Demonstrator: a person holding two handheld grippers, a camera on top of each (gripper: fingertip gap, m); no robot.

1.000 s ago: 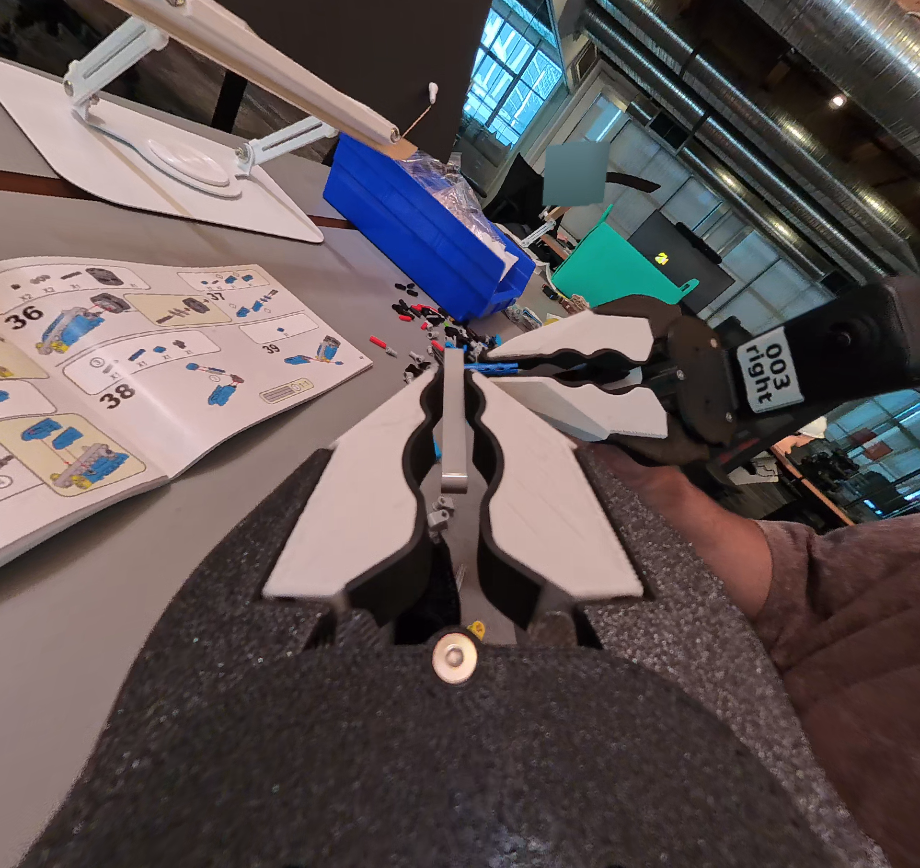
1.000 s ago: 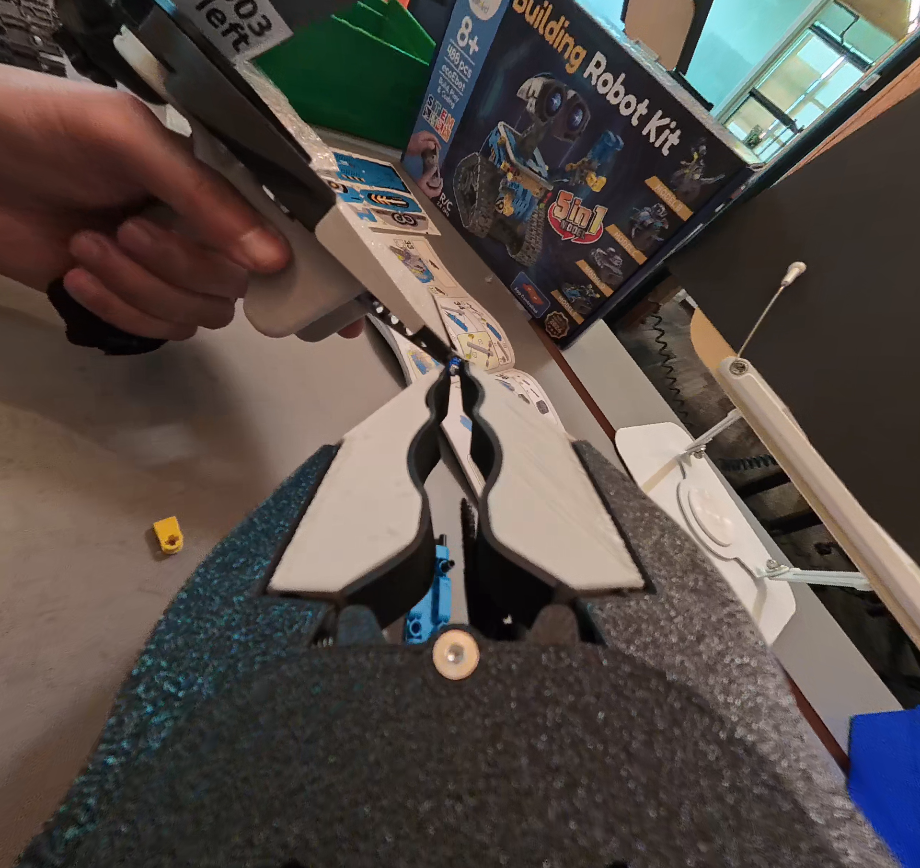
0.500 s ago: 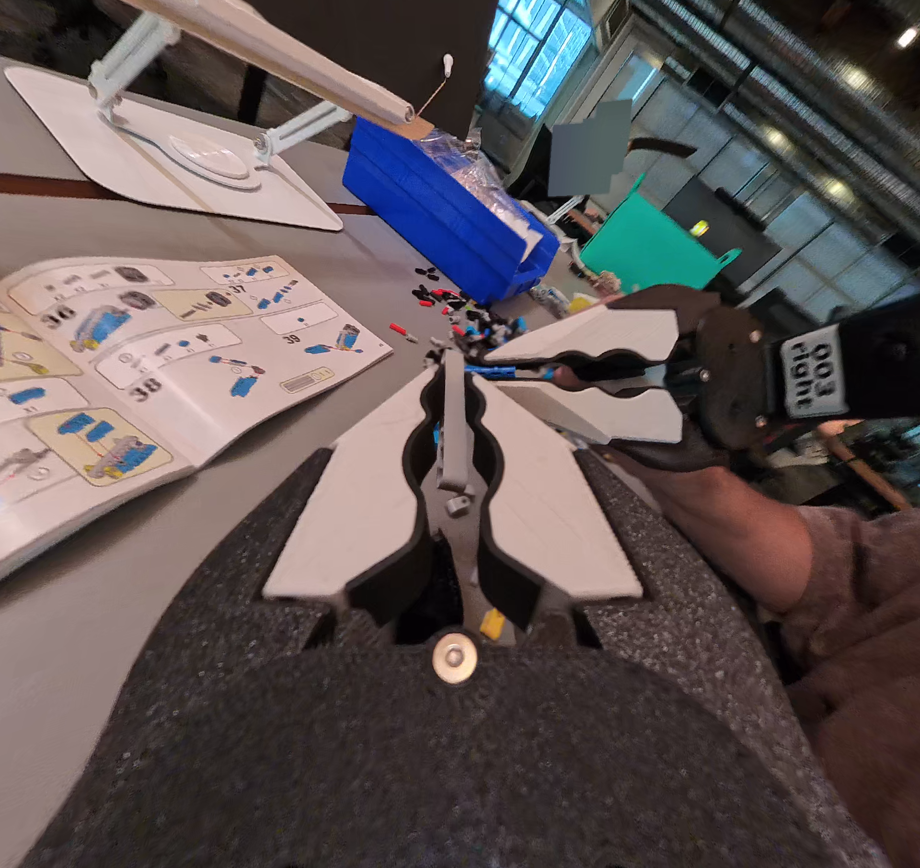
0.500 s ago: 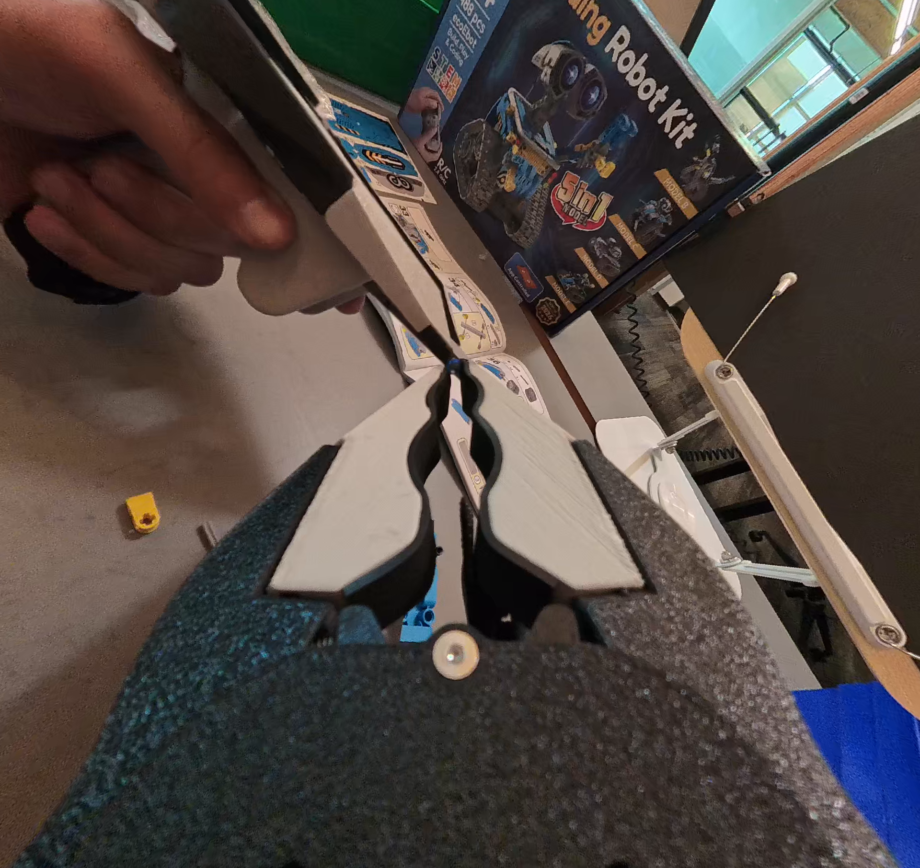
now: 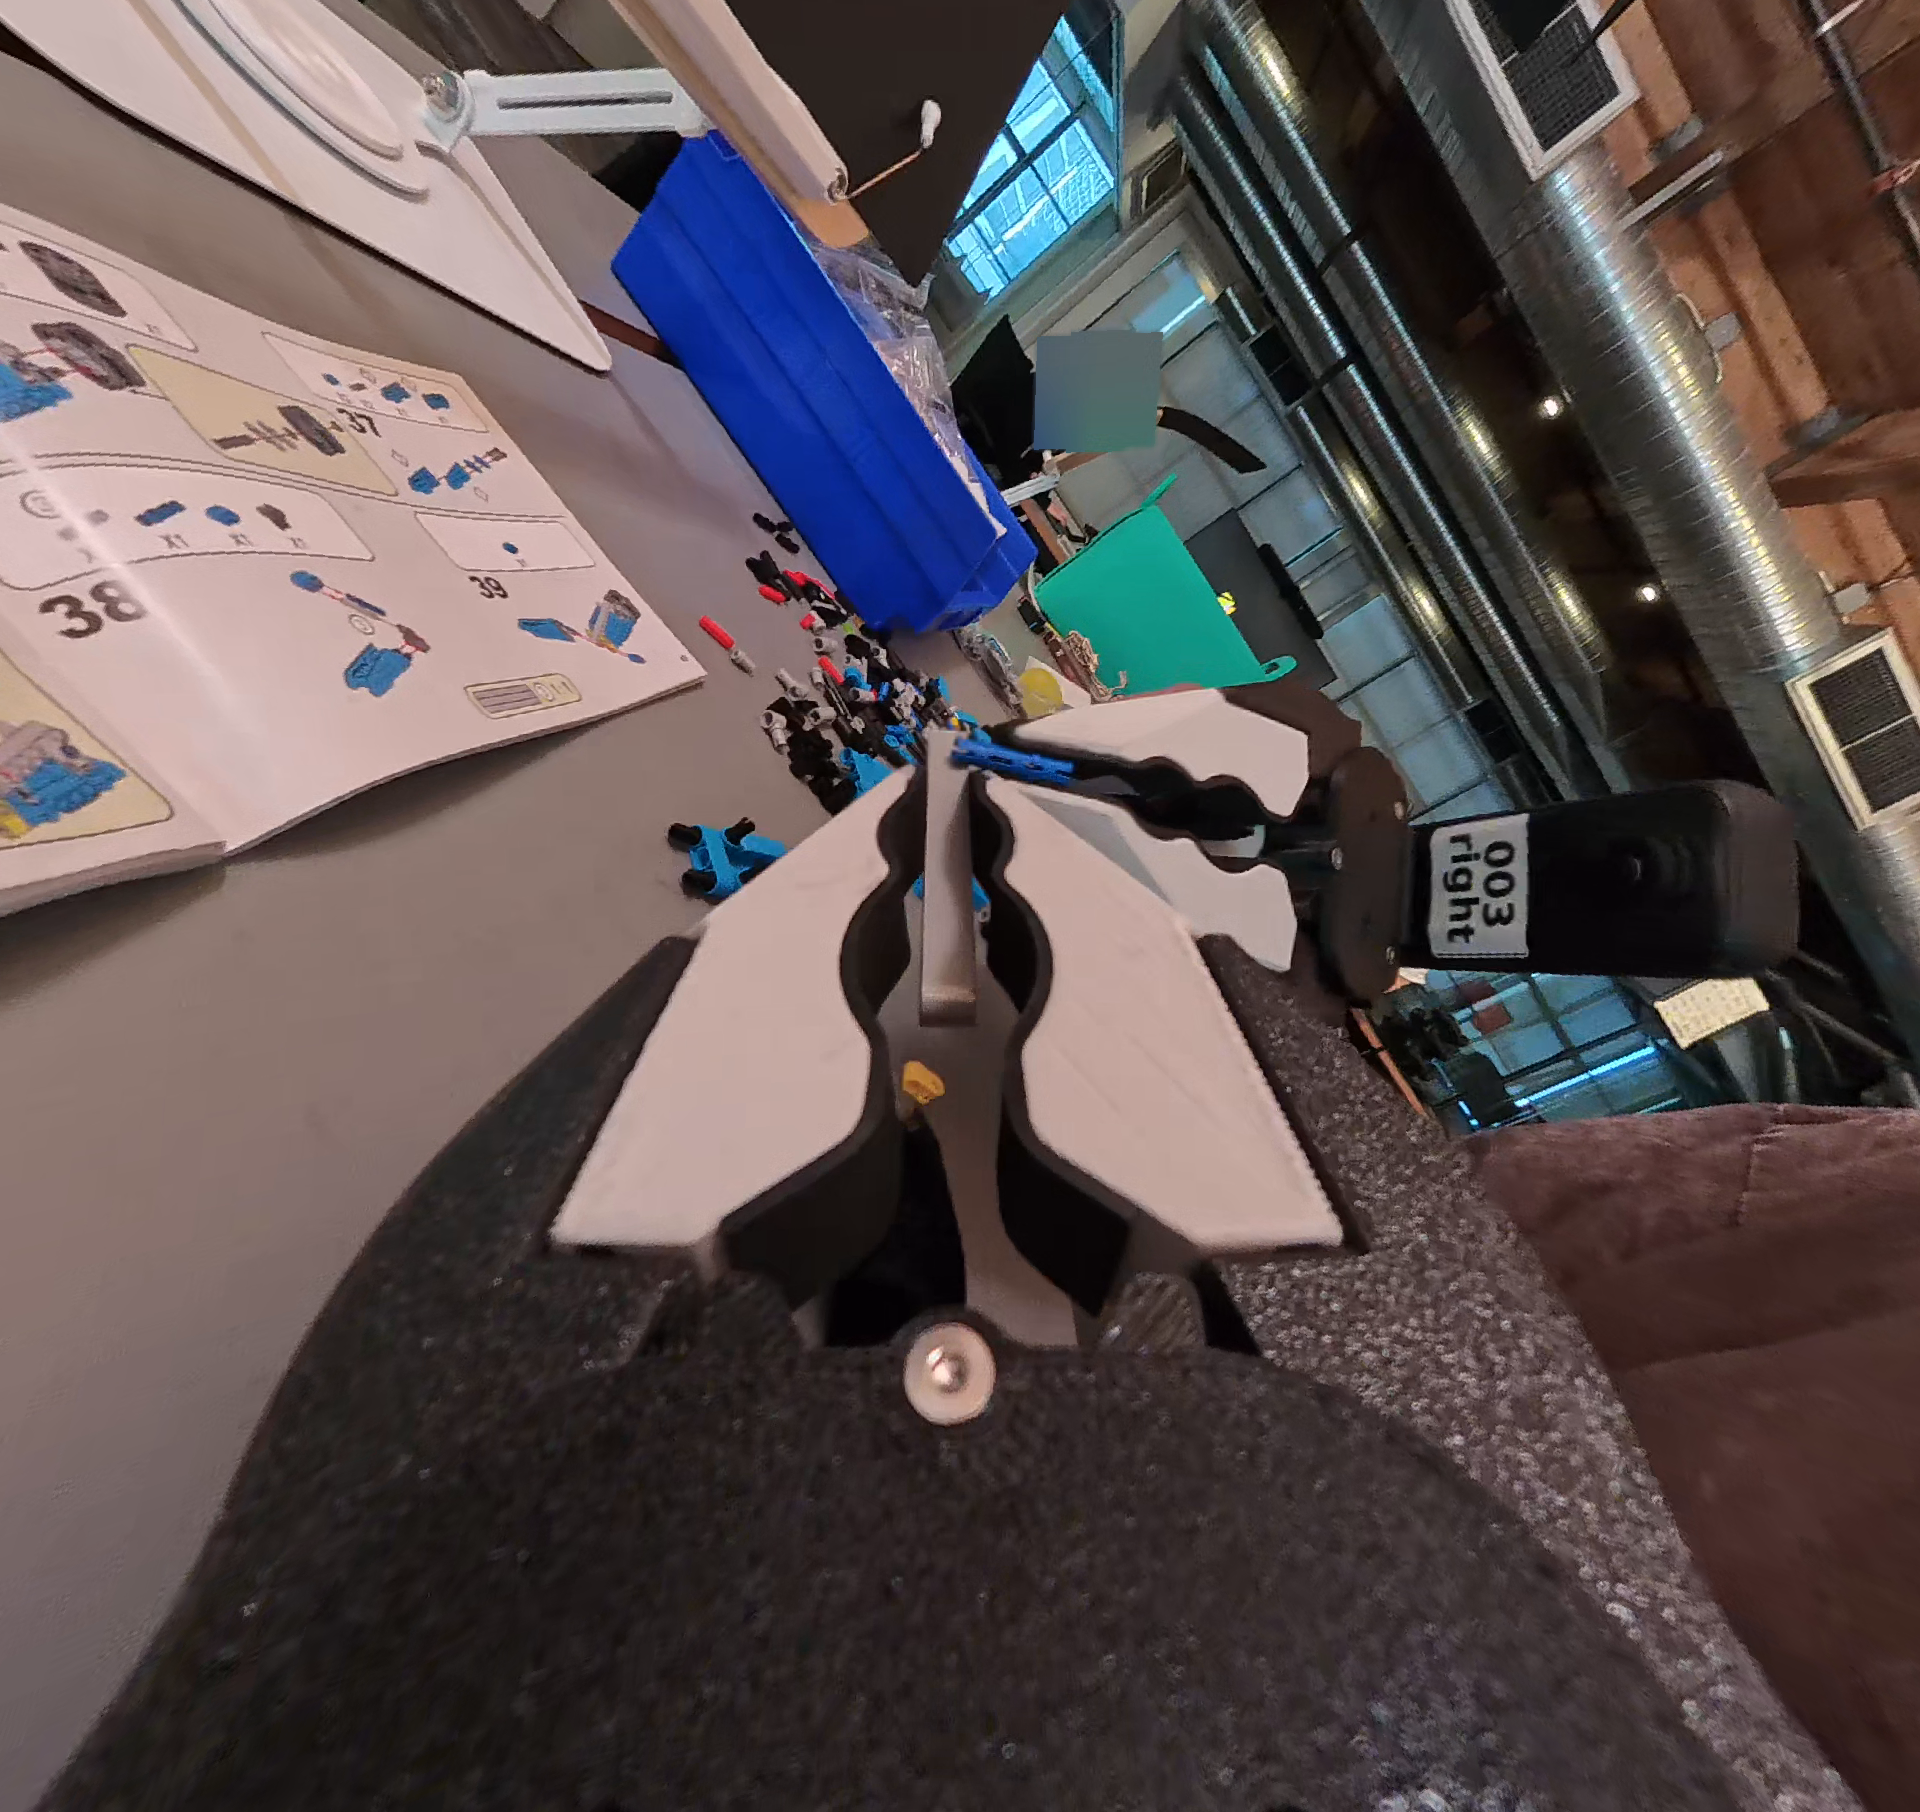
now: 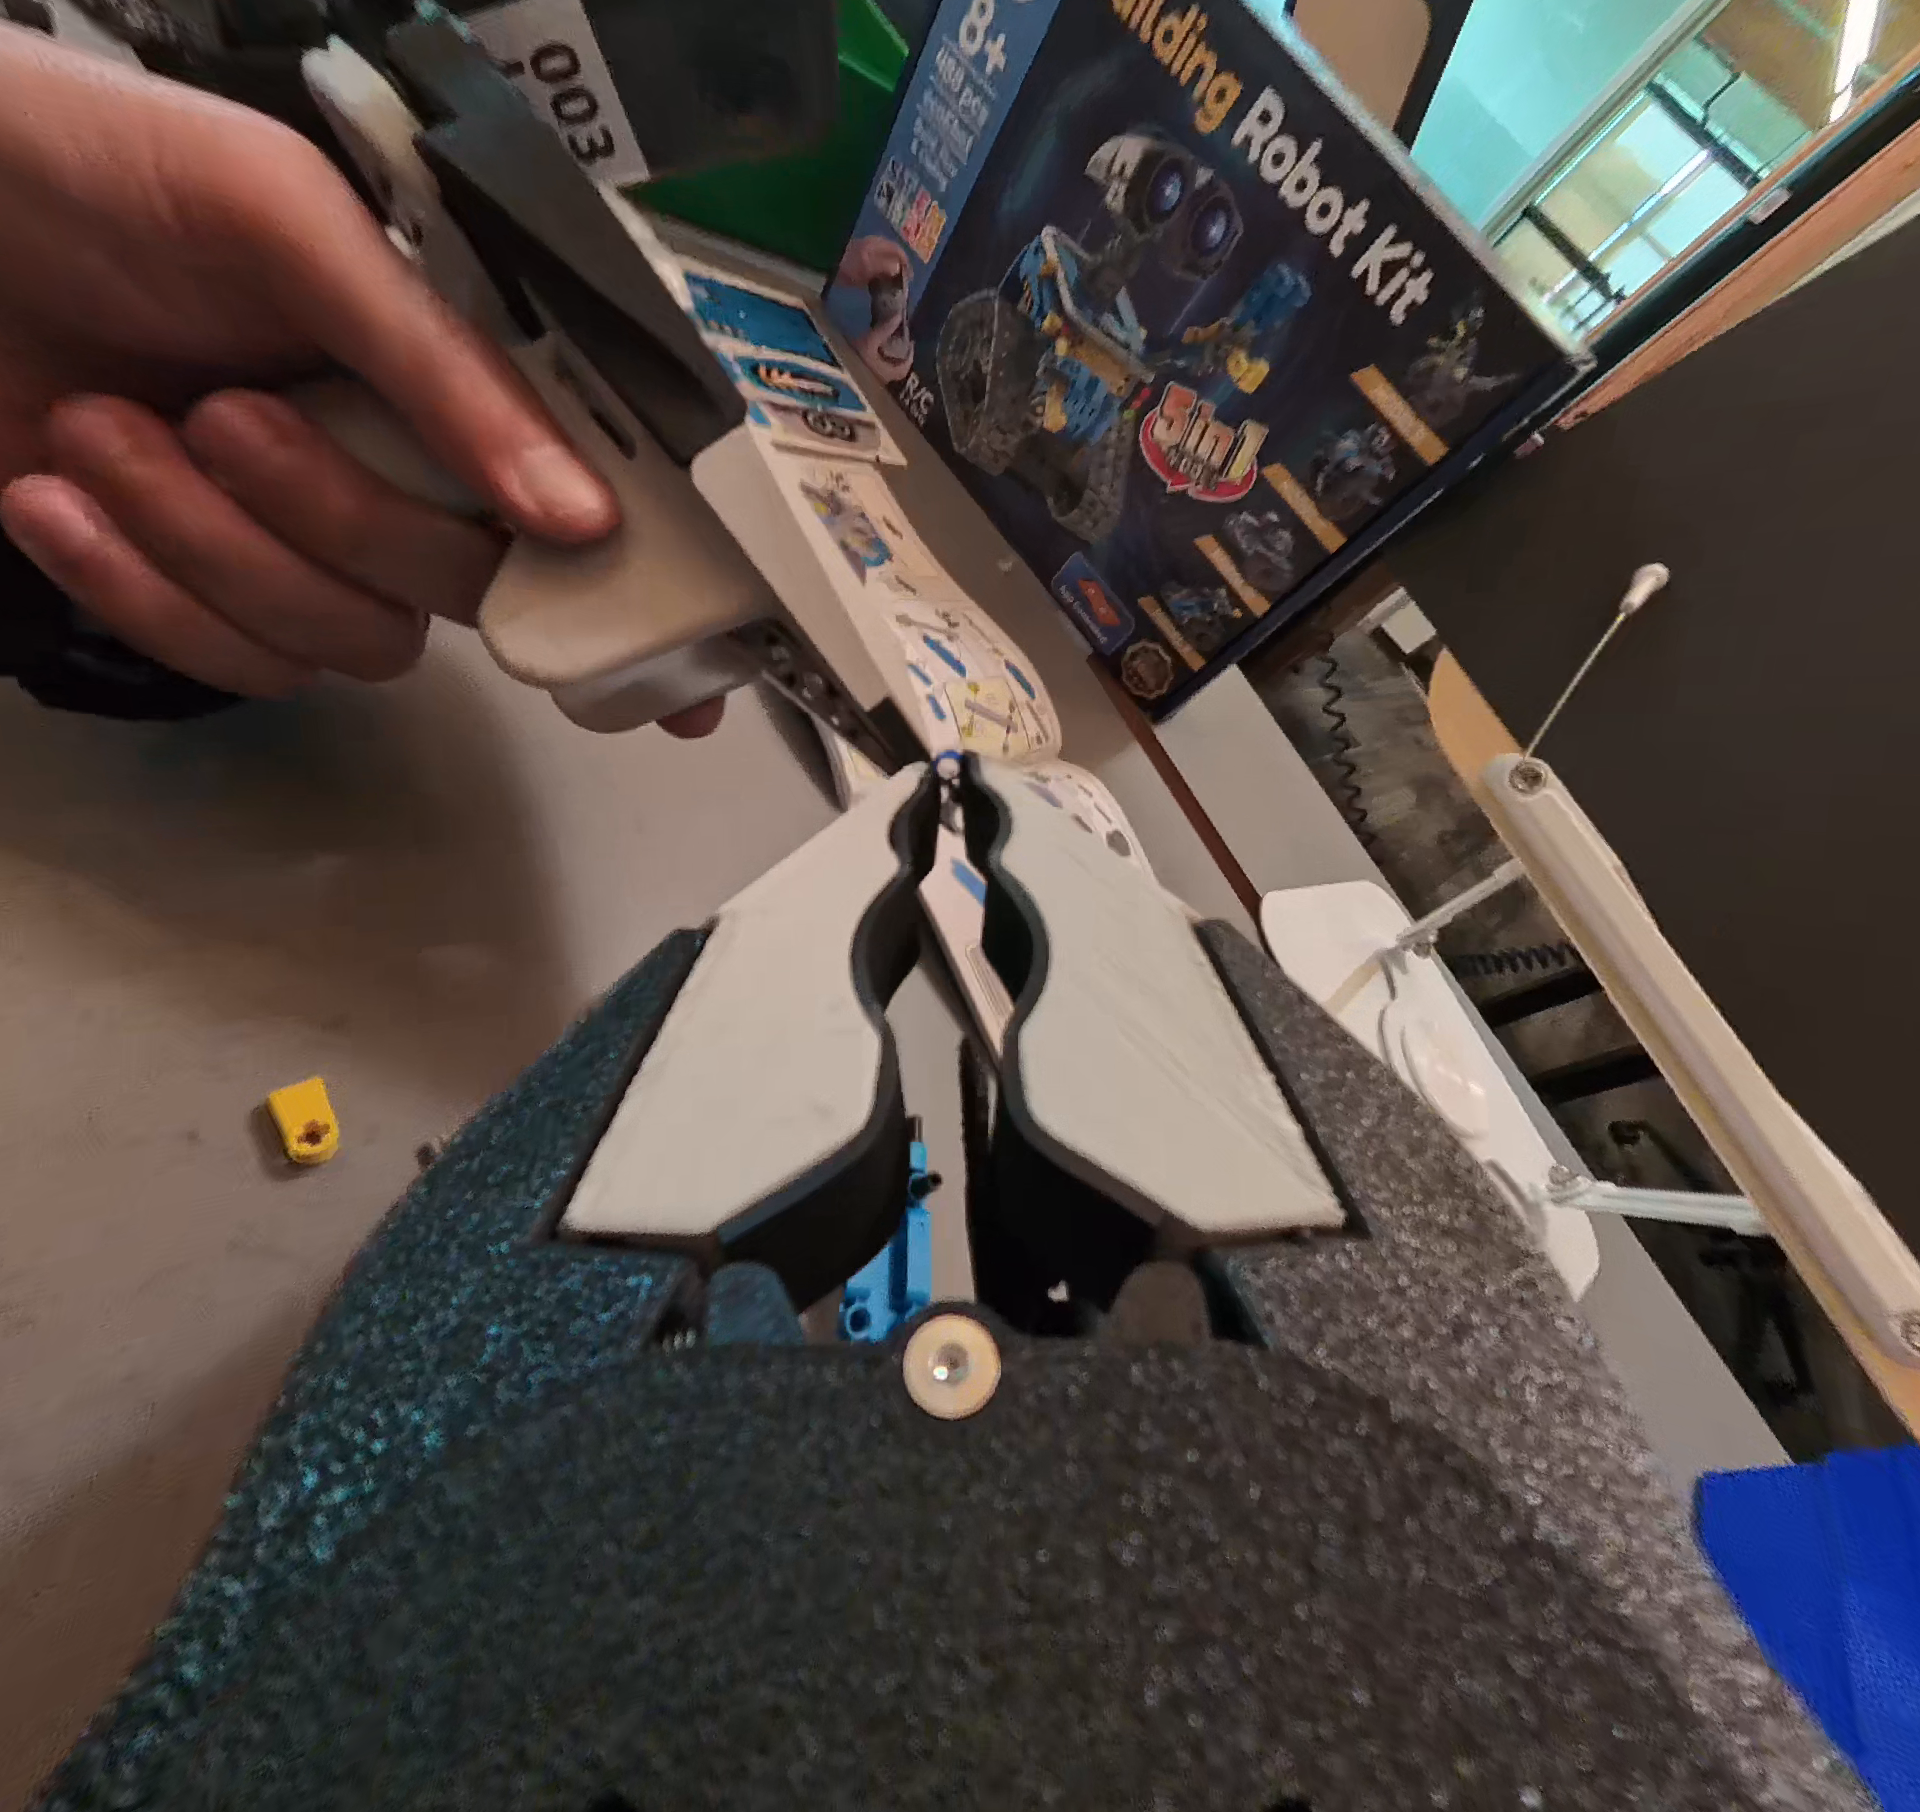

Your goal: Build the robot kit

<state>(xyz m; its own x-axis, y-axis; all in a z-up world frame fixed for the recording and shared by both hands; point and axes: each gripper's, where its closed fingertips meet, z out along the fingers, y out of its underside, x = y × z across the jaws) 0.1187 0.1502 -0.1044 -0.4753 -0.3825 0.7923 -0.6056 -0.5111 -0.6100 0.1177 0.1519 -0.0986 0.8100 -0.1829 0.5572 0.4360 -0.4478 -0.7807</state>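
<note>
My left gripper (image 5: 943, 775) is shut on a flat grey beam (image 5: 948, 889) that runs along the gap between its fingers. My right gripper (image 6: 948, 783) is shut on a thin blue beam (image 5: 1023, 760). In the left wrist view the right gripper (image 5: 1003, 754) comes in from the right, and the blue beam's end meets the far end of the grey beam. In the right wrist view a hand (image 6: 208, 391) holds the left gripper at the upper left, and the holed grey beam (image 6: 821, 697) slants down to my right fingertips. Both are held above the grey table (image 5: 260, 1087).
An open instruction booklet (image 5: 312, 567) lies at the left. A blue bin (image 5: 831, 412), loose small pieces (image 5: 852, 713) and a blue piece with black pins (image 5: 722, 853) lie ahead. A white stand (image 5: 260, 100), the kit box (image 6: 1195, 308) and a yellow piece (image 6: 301, 1123) are nearby. My two grippers' fingertips are within a few centimetres of each other.
Both grippers stay shut and tip to tip. The left gripper has rolled and moved forward over the table. The left hand sits larger and nearer in the right wrist view.
</note>
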